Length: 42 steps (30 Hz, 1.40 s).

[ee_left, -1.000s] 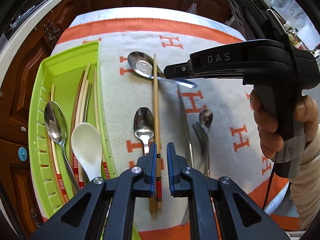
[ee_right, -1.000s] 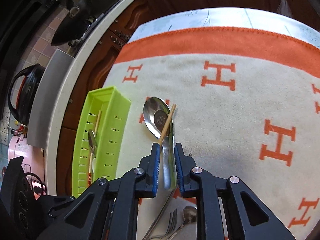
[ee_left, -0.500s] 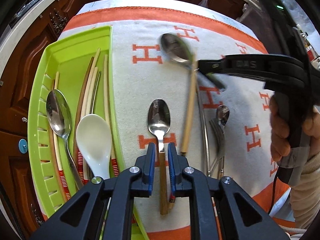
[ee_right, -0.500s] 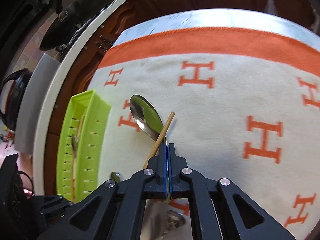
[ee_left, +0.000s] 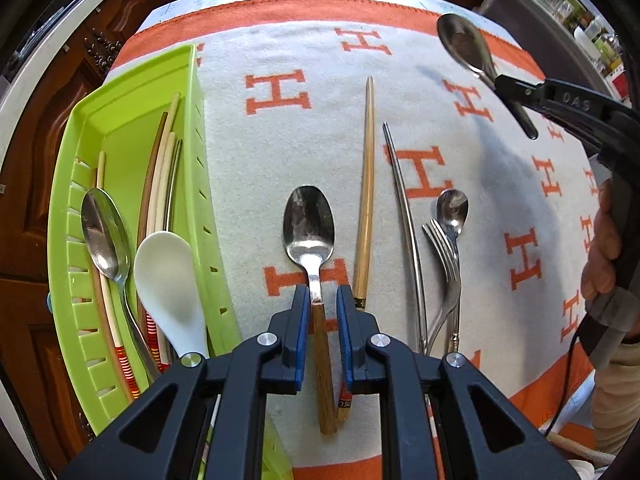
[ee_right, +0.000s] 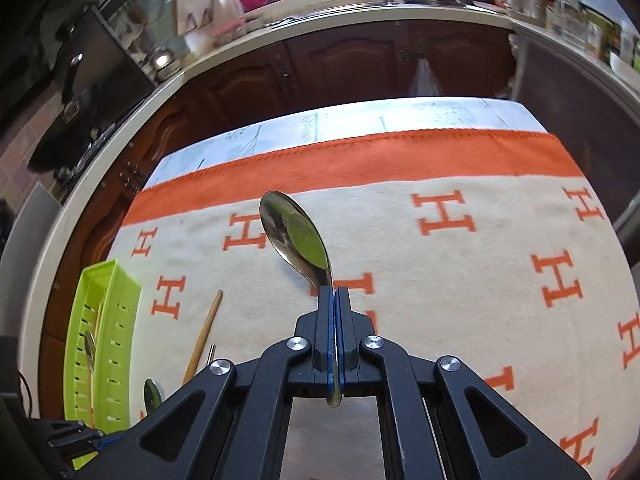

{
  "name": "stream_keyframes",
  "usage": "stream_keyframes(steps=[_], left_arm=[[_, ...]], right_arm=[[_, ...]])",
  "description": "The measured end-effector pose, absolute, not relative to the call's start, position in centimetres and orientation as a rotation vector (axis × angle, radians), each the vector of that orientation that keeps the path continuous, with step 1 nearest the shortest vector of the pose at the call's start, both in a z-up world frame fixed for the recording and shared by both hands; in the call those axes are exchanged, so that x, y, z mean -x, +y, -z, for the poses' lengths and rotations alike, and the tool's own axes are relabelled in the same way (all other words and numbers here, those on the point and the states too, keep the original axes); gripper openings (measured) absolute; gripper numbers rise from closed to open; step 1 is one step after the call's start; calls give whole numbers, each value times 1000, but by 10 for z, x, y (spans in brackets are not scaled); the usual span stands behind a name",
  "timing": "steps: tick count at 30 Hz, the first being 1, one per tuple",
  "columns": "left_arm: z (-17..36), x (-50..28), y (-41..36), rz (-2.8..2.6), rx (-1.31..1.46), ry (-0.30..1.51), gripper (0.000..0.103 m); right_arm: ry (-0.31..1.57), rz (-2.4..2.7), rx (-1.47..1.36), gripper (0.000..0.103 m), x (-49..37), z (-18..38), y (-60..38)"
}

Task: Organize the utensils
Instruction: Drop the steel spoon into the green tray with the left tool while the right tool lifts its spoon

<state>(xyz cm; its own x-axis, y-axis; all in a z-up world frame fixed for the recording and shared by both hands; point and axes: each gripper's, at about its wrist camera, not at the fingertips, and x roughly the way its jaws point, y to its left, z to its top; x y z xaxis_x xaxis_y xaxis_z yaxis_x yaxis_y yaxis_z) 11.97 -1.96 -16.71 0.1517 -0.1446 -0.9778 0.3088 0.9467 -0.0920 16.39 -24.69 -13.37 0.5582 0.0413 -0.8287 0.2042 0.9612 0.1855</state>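
The right tool (ee_right: 335,292) has its two fingers pressed together on the thin handle of a large steel spoon (ee_right: 296,236). The spoon is lifted clear of the cloth (ee_right: 440,280), and its bowl points away, toward the far orange border. In the left wrist view the same spoon (ee_left: 466,46) hangs high at the far right, and a hand (ee_left: 604,256) holds the handle of this tool.

The left tool (ee_left: 322,300) points steeply down over a spoon with a wooden handle (ee_left: 310,228). Its blue pads (ee_left: 301,340) stand a little apart on both sides of the place where the steel neck meets the wood. The gap is small, but I cannot see that the pads press on the spoon, which lies flat on the cloth.

Just right of this spoon lies a bamboo chopstick (ee_left: 366,200), with its thin tip toward the far side. Further right is a metal chopstick (ee_left: 408,216). Then come a fork (ee_left: 444,256) and a small spoon (ee_left: 452,208), which lie together and overlap.

At the left edge of the surface stands a green tray (ee_left: 200,184). It holds a steel spoon (ee_left: 106,236), a white ceramic spoon (ee_left: 168,280) and several chopsticks (ee_left: 158,184), all lying lengthwise.
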Motion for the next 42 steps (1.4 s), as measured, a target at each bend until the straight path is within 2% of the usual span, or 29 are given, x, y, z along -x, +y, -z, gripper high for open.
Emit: stream_keyframes(steps=[8,9,10,17,25,33,42], left_arm=[[172,-116,-36,290,-198,1366,12],[172,-115,-36,283,-195,1358,11],[171,-115,-36,274,-187,1346,4],[164,-104,-23,260,-80,1301,4],[124,-87,-5,270,-9,1237,4],[72,-67,47,222,26,1125,4],[111,-76,98,140,72,1183,4]], right_arm=[[966,75,-328,1,-136,134,-254],[967,70,-334,1,-133,135,-253],[969,64,-344,1,-129,135,-252],[982,6,-431,1,-97,135,-251],[971,-50,-464,1,-67,117,-240],[989,-164,-432,1,-50,93,-188],[1041,-247,-366,1,-50,77,-100]])
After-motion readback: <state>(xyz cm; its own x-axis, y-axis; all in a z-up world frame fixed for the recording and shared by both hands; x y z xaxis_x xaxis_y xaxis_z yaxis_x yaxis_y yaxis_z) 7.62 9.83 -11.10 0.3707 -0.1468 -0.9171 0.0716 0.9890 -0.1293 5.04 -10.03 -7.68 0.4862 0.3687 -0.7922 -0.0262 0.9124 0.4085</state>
